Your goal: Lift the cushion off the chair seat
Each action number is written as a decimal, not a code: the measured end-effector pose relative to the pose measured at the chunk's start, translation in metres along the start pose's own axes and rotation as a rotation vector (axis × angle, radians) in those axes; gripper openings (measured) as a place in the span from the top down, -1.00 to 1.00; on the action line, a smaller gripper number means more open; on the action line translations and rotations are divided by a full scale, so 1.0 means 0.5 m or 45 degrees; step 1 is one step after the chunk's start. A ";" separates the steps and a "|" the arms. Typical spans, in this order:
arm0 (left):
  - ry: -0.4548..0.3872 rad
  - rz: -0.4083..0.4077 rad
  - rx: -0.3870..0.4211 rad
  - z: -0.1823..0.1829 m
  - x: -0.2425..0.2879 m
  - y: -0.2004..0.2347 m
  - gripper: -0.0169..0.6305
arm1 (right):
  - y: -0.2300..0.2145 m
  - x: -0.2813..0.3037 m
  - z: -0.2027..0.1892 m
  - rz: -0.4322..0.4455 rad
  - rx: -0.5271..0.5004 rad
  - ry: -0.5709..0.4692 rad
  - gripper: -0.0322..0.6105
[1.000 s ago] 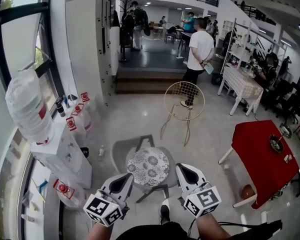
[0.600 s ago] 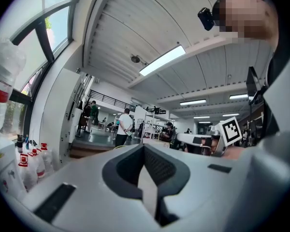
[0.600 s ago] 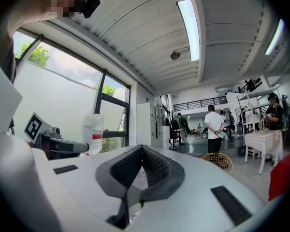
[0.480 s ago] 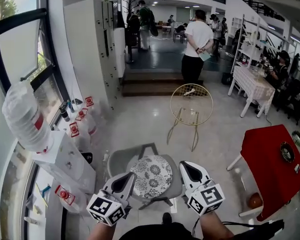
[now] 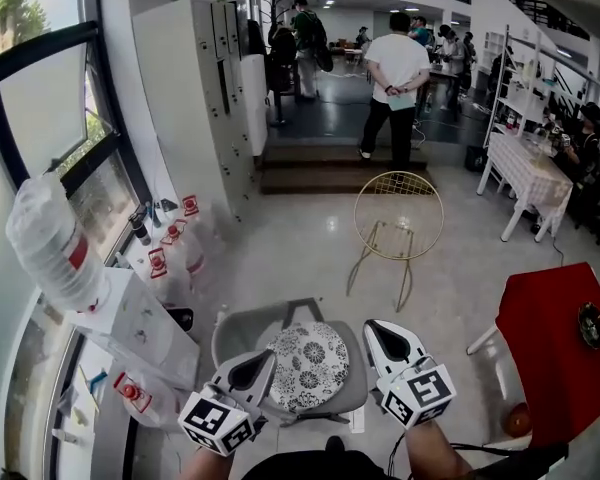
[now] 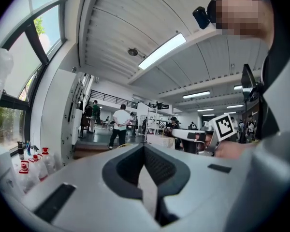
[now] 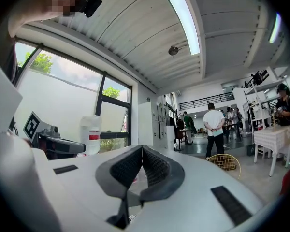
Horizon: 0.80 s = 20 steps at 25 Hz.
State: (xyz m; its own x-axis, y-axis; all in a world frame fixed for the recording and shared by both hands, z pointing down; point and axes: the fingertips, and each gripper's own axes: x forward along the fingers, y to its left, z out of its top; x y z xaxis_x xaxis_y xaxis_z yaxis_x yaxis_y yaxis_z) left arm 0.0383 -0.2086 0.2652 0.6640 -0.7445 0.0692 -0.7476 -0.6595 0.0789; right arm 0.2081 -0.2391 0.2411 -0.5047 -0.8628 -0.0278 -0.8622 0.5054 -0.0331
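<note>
The grey moulded chair (image 5: pixel 230 330) stands just below you; its round, flat cushion with a black-and-white floral print (image 5: pixel 308 365) lies on the seat's middle; it looks light, soft and floppy, so pinch its rim at opposite sides; your left gripper (image 5: pixel 263 360) and right gripper (image 5: pixel 375 330) flank it, jaws pressed together on nothing.

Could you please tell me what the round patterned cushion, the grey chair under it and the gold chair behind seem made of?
Round black-and-white floral cushion: probably fabric, matt, with a printed pattern.
Grey shell chair: likely moulded plastic, a smooth one-piece curve.
Gold round mesh chair: thin metal wire, floor shows through, slight sheen.
</note>
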 end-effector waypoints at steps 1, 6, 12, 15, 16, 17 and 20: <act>0.006 0.009 -0.009 -0.004 0.013 0.001 0.93 | -0.012 0.006 -0.001 0.009 0.000 0.000 0.87; 0.031 0.079 -0.071 -0.020 0.049 -0.002 0.93 | -0.060 0.024 -0.021 0.055 0.007 0.021 0.87; 0.087 0.163 -0.082 -0.048 0.078 0.000 0.93 | -0.109 0.058 -0.028 0.119 -0.030 0.018 0.87; 0.130 0.188 -0.100 -0.073 0.088 0.009 0.93 | -0.118 0.083 -0.048 0.171 -0.042 0.039 0.87; 0.145 0.197 -0.103 -0.083 0.091 0.013 0.93 | -0.119 0.091 -0.055 0.185 -0.048 0.048 0.87; 0.161 0.206 -0.106 -0.093 0.095 0.018 0.93 | -0.121 0.099 -0.063 0.194 -0.055 0.062 0.87; 0.206 0.227 -0.119 -0.122 0.109 0.043 0.93 | -0.127 0.134 -0.087 0.209 -0.070 0.112 0.87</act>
State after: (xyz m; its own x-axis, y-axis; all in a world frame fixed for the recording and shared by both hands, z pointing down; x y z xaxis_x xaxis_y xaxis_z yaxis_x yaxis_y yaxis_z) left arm 0.0595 -0.2570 0.3313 0.5207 -0.8169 0.2479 -0.8537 -0.5010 0.1421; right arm 0.2271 -0.3291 0.2849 -0.6385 -0.7674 0.0590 -0.7678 0.6404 0.0191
